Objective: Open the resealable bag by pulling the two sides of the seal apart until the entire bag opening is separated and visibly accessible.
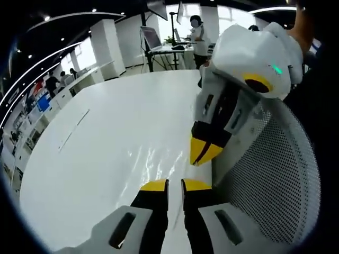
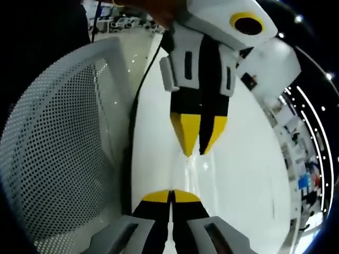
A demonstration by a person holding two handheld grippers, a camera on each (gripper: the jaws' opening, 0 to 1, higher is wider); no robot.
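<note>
A clear resealable bag (image 1: 151,159) lies on the white table (image 1: 106,143), showing mostly as glints. In the left gripper view my left gripper (image 1: 175,185) rises from the bottom with its yellow-tipped jaws pressed close together at the bag's near edge. My right gripper (image 1: 204,153) comes in from the upper right, jaws closed, its tips on the same edge. In the right gripper view my right gripper (image 2: 170,194) is shut at the bottom. The left gripper (image 2: 195,151) points down at it from above, with a thin strip of the bag (image 2: 204,166) between them.
A white mesh chair back (image 1: 275,174) stands close beside the table edge, also the mesh chair (image 2: 58,143). A black cable (image 2: 135,106) runs along that edge. A person (image 1: 198,39) stands at a desk far behind. More desks line the left wall.
</note>
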